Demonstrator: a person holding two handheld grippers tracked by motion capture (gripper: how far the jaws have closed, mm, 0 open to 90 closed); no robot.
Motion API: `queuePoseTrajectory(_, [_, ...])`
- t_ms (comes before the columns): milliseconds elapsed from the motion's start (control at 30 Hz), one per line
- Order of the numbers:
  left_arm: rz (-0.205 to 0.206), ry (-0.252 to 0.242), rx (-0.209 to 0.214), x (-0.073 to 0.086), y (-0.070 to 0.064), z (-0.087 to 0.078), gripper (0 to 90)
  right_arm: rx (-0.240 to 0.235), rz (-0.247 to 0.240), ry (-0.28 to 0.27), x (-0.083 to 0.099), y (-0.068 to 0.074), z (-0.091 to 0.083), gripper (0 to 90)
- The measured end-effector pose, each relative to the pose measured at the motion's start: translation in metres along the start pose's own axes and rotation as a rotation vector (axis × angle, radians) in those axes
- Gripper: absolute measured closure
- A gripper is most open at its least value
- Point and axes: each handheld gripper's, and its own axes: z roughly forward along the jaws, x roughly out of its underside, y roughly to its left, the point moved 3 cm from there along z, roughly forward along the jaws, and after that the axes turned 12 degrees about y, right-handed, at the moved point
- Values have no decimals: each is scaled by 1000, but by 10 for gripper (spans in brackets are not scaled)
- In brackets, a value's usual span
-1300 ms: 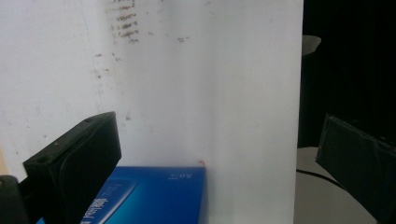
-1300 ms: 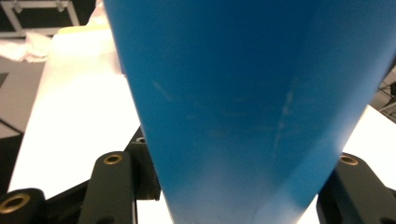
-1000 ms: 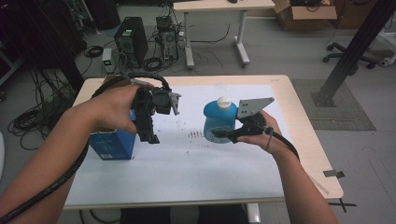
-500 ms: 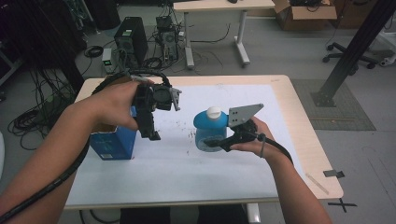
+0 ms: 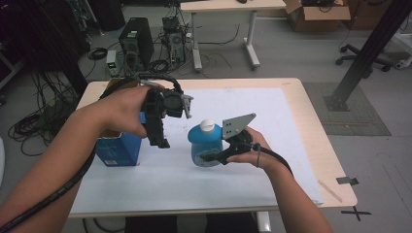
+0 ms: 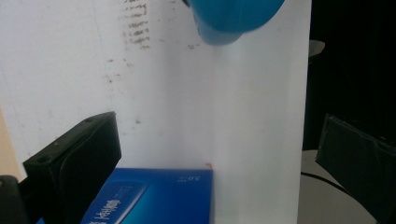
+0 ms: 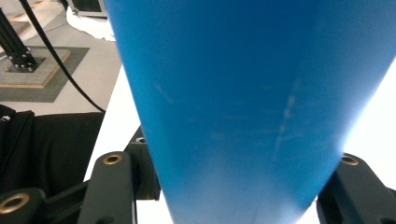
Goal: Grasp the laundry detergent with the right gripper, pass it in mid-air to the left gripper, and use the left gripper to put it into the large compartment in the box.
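Nearest us, the right tool (image 5: 210, 156) grips the blue bottle (image 5: 206, 144), upright on the white bench (image 5: 291, 145). Just left, we see the left tool (image 5: 159, 141) hanging open above the bench, beside the blue box (image 5: 119, 149).

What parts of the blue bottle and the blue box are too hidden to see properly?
- Blue bottle: label and cap cut off in the right gripper view, too close to the camera.
- Blue box: the left hand covers its top in the high view.
- Box print: blurred, cut off in the left gripper view.
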Motion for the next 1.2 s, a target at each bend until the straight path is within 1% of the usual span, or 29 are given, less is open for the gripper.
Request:
queuePoseTrajectory(100, [7,-1,-2,-3,-1,0,2,-8,5,4,0,0,6,437])
queuePoseTrajectory(433, [23,-3,-3,-9,-3,2,2,-30,15,-21,-5,0,19,437])
queuePoseTrajectory(700, [23,-7,0,-12,-4,5,2,-42,9,-31,-13,2,31,437])
queuePoseTrajectory(767, [24,-1,4,-12,-4,6,2,-46,11,-35,-14,3,33,437])
queuePoseTrajectory(1000, [28,2,7,-15,-4,10,2,-52,5,-48,-20,3,39,437])
queuePoseTrajectory(1200, [32,1,11,-20,-4,13,2,-50,3,-48,-24,3,41,437])
